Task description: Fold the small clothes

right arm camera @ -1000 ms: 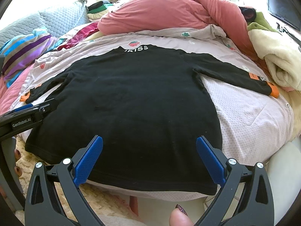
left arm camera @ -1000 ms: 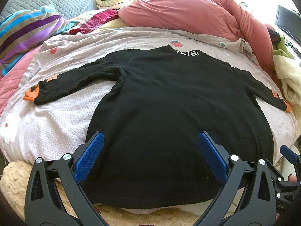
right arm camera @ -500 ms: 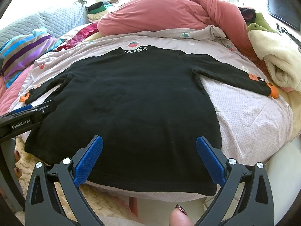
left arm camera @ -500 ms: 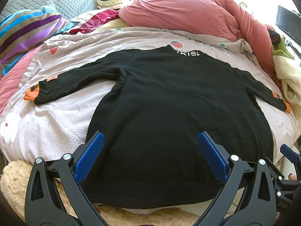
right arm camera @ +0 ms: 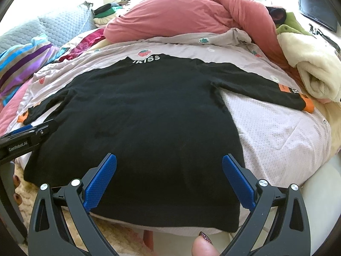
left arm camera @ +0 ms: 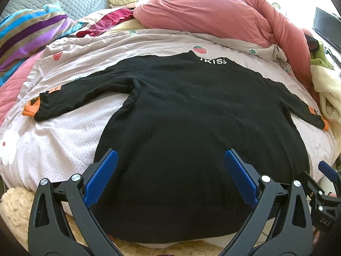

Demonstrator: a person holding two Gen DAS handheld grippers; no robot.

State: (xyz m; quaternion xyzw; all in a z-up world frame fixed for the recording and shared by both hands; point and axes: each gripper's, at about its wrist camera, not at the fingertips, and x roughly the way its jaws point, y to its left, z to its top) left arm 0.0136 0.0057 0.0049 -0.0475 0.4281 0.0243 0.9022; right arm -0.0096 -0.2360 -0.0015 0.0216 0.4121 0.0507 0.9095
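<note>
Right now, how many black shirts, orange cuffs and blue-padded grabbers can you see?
Black long-sleeved shirt: 1
Orange sleeve cuffs: 2
Blue-padded black grippers, left gripper and right gripper, both open: 2
Total: 5

Shirt [left arm camera: 191,128]: matt black cloth, slightly fuzzy.
Bed cover [left arm camera: 53,145]: pale dotted fabric, matt.
Left claw [left arm camera: 170,179]: black plastic, textured blue pads, shiny metal screws.
Blanket [right arm camera: 315,72]: cream fleece, fluffy.

A home bedroom: a bed [left arm camera: 53,145] with rumpled duvet [left arm camera: 202,19] and striped pillow [left arm camera: 27,34].
</note>
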